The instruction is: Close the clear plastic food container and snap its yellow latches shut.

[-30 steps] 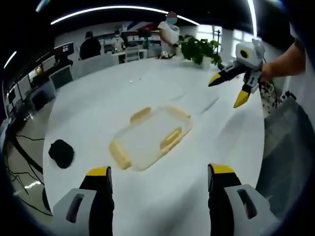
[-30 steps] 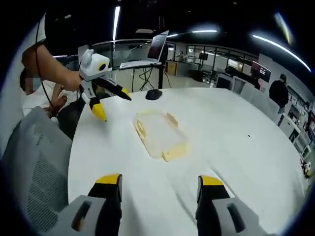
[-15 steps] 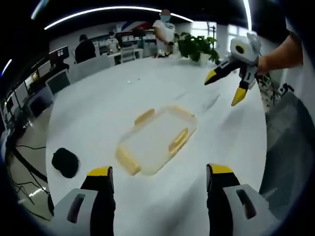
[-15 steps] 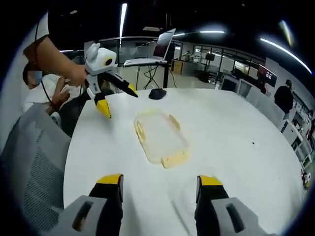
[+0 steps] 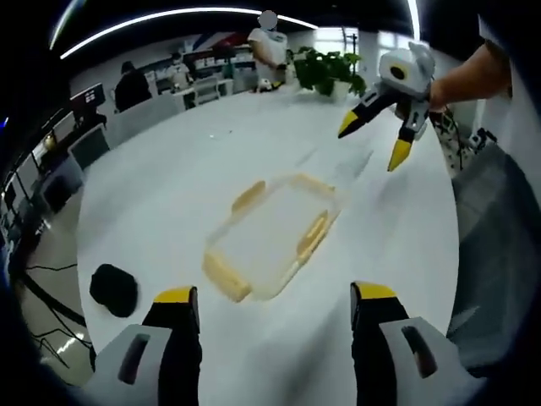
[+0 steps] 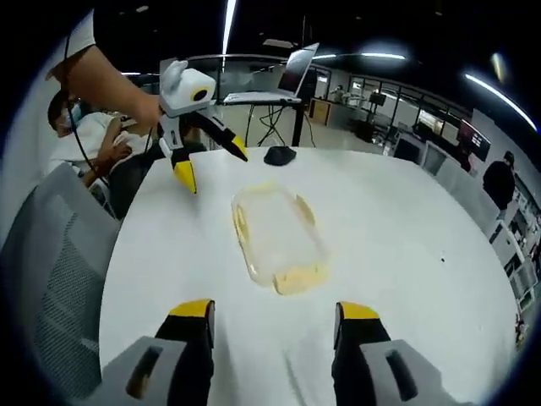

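A clear plastic food container (image 5: 272, 235) lies flat on the white round table (image 5: 169, 169), its lid on top. Yellow latches (image 5: 314, 235) sit along its sides and at its ends; I cannot tell whether they are snapped. My left gripper (image 5: 274, 296) stands open just short of the container, nothing between its jaws. My right gripper (image 5: 372, 142) hovers open above the table beyond the container's far right corner. In the right gripper view the container (image 6: 275, 230) lies ahead of the open right gripper (image 6: 273, 310), and the left gripper (image 6: 211, 165) hangs open past its far left end.
A black mouse-like object (image 5: 114, 288) rests near one table edge, also seen as the black object (image 6: 279, 155). A grey mesh chair (image 6: 51, 279) stands beside the table. A potted plant (image 5: 325, 76) and a laptop on a stand (image 6: 270, 85) are farther off. People stand at the back.
Both cameras have shifted a little toward the container, which lies where it was. The right gripper has drifted slightly inward over the table. Both grippers stay open.
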Demonstrator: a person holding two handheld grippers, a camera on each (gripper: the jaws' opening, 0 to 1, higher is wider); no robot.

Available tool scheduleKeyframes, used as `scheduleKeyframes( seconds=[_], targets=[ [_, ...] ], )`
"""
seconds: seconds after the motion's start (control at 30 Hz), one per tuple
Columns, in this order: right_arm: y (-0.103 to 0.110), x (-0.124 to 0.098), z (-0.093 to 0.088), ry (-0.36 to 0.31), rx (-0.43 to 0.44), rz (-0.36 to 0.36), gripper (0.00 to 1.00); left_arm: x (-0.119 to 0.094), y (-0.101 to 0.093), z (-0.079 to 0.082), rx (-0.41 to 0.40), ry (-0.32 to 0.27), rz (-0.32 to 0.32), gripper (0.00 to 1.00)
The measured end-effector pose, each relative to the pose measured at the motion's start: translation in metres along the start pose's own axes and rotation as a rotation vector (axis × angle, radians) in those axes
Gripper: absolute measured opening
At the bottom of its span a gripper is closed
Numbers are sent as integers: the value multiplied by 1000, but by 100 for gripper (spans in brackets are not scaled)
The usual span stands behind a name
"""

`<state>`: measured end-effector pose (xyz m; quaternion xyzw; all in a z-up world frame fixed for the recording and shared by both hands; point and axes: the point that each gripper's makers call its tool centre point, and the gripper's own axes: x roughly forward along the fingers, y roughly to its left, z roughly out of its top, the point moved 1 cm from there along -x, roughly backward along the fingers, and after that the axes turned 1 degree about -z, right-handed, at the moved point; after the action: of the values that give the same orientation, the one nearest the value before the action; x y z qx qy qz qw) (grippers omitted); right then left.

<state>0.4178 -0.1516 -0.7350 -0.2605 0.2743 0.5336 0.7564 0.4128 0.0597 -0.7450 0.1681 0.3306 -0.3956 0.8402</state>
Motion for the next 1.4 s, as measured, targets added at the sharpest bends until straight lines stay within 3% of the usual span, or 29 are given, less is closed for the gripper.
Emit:
scheduleKeyframes(
  seconds=[0.63, 0.8, 1.13, 1.4],
  targets=[
    [-8, 17, 6, 30, -40, 45, 52, 2, 12, -9, 92, 69, -58, 70],
    [-9, 20, 4, 47, -63, 55, 51, 5, 11, -16, 159, 110, -74, 69],
    [-15, 25, 3, 74, -118, 77, 51, 9, 12, -16, 164, 115, -110, 69],
    [-18, 32, 6, 88, -152, 93, 49, 13, 21, -15, 225, 145, -118, 68]
  ],
)
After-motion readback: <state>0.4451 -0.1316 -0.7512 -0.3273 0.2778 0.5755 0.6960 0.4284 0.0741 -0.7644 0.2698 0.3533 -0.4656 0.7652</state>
